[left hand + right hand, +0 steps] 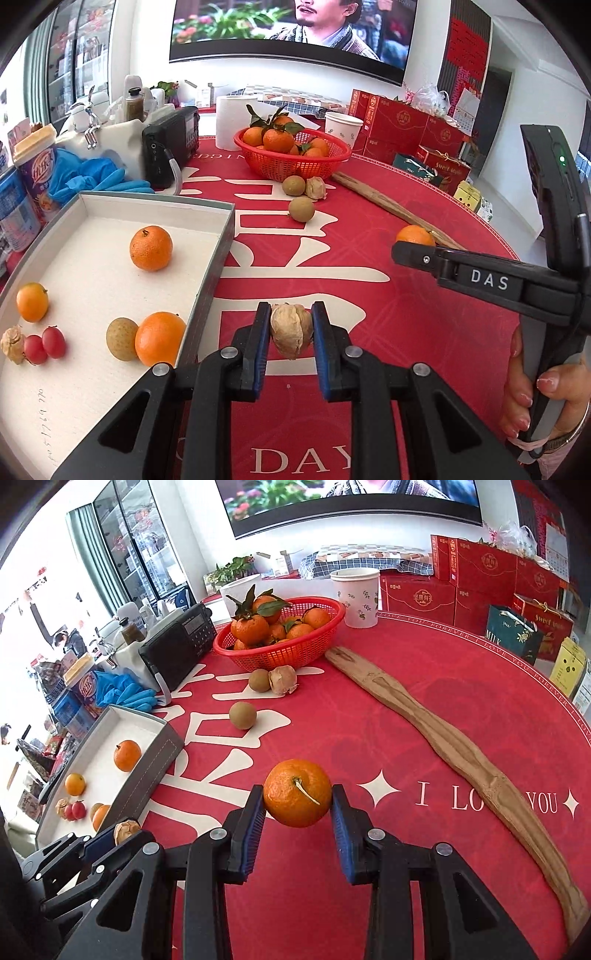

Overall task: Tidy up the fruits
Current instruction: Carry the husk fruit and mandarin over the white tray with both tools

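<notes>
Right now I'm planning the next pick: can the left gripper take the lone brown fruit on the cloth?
Probably not yet: the left gripper is shut on a papery husk; the brown fruit itself lies unblocked.

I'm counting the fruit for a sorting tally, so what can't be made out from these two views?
- Red basket: the tangerines underneath are hidden by the top layer and the mesh wall, in both views.
- White tray: in the right wrist view its near end is covered by the left tongs.
- Left wrist view: the tray's near-left corner is cut off by the fisheye edge.
- Handwriting on the tray floor: too small to read.
</notes>
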The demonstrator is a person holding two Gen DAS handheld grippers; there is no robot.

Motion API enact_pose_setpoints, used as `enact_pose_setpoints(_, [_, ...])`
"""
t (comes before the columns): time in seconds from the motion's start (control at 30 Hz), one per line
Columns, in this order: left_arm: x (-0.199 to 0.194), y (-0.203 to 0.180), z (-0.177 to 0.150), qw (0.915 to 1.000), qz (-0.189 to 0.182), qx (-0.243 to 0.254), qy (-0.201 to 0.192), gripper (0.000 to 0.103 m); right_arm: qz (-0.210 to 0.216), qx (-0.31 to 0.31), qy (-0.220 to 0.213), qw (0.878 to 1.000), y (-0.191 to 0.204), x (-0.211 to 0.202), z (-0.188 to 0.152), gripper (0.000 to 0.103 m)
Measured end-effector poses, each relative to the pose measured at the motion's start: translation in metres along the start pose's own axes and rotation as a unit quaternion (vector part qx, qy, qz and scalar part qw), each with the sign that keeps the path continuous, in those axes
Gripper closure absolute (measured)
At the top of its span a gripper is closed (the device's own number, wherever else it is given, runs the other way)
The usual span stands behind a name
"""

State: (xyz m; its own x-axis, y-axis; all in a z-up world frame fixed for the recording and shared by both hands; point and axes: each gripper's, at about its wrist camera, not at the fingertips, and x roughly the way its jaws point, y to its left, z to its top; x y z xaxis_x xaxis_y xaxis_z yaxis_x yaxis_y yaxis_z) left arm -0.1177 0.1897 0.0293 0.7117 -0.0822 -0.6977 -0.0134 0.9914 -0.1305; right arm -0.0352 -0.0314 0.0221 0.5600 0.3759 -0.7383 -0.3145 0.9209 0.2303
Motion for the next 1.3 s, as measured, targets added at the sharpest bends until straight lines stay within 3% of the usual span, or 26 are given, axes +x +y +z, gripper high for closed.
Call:
enact_pose_setpoints(0.3, [-0.013,-0.009,0.002,0.9996,0.005,0.011,-0.027,0.079,0.022,0.011,-0.001,1.000,0.002,-0.005,0.002,0.067])
enact_pose_setpoints(0.63, [-0.033,0.011,0.011,0.9980,0.020,-0.014,-0.059,0.079,0.036,-0.007,-0.004,0.999,0.025,-0.003,0.005,0.067])
enact_pose_setpoints(1.0, [-0.045,0.049,0.015,0.9945,0.051,-0.053,-0.074,0.079,0.057,-0.030,0.000,0.998,0.054,0.005,0.004,0.066])
enact_pose_setpoints(1.3, [-0.050,0.098,0.010,0.9895,0.069,-0.114,-0.056,0.079,0.082,-0.054,0.001,0.995,0.083,0.010,0.004,0.066])
